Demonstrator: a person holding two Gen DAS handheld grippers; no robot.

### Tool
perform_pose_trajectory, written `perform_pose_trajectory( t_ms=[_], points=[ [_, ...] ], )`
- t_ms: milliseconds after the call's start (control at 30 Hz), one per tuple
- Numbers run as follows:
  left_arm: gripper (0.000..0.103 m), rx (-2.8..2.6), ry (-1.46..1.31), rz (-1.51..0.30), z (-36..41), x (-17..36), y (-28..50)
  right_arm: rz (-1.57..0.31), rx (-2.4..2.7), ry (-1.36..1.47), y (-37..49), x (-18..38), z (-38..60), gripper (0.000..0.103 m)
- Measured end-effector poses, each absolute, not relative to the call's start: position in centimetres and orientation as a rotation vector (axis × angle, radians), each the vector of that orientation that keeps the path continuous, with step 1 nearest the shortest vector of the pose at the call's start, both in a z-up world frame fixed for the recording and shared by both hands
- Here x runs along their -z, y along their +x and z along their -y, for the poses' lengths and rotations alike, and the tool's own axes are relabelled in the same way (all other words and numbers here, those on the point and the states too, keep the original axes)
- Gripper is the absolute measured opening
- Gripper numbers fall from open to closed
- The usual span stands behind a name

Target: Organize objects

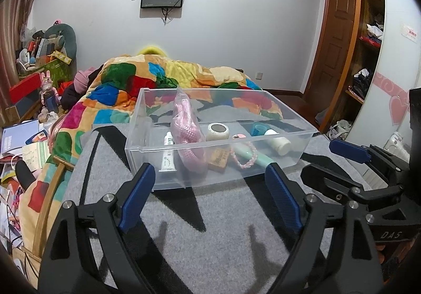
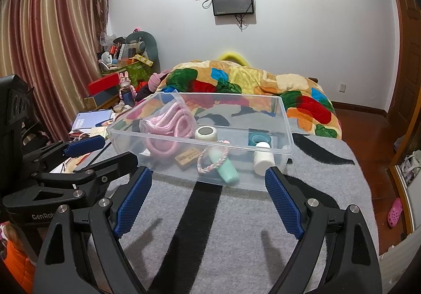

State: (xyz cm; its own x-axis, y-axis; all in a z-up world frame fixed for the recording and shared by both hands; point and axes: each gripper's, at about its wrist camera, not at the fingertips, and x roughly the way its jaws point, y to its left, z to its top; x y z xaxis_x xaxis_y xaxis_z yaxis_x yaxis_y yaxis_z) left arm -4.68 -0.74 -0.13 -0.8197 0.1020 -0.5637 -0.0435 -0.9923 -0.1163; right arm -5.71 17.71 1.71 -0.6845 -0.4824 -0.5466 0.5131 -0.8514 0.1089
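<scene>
Most of the sorting is judged to be done already: the small things are being kept inside the clear bin [image 1: 263, 146], which is being carried by the grey-and-black blanket [image 1: 210, 241] close to its far edge, beside the bright quilt [image 1: 147, 78]. A bagged pink rope [image 1: 185, 130], a white tube [image 1: 167, 155], a tape roll [image 1: 217, 131], a wooden tag [image 1: 218, 159], a mint bottle [image 2: 223, 166] ringed by a braided bracelet [image 2: 210, 161], a white bottle [image 2: 263, 158] and a teal roll [image 2: 256, 139] are being held there. Nothing loose is being shown on the blanket's near part, though little beyond its edges can be made out.

The left gripper [image 1: 211, 195] is being held low before the bin's near wall, spread wide and empty. The right gripper [image 2: 208, 196] is being held alongside, equally wide, gripping nothing.
</scene>
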Motion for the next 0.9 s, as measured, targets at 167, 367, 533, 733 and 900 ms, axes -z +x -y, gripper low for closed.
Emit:
perform_pose_trajectory(
  t_ms=[167,367,533,733,900],
  points=[
    [0.089,-2.915,-0.924,0.169,0.97,0.22,-4.75,-0.071,2.470,0.781,-5.68,-1.70,-17.66,0.086],
    [0.091,-2.916,-0.925,0.175,1.09,0.27,-4.77,-0.072,2.469,0.778,-5.58,-1.72,-17.61,0.086],
    [0.094,-2.919,-0.923,0.184,1.21,0.25,-4.73,-0.072,2.470,0.778,-5.58,-1.72,-17.62,0.086],
    [0.094,-2.915,-0.935,0.171,1.13,0.25,-4.73,-0.071,2.470,0.779,-5.56,-1.70,-17.63,0.086],
    [0.094,-2.911,-0.946,0.170,1.05,0.35,-4.66,-0.070,2.469,0.778,-5.58,-1.69,-17.65,0.086]
  ],
)
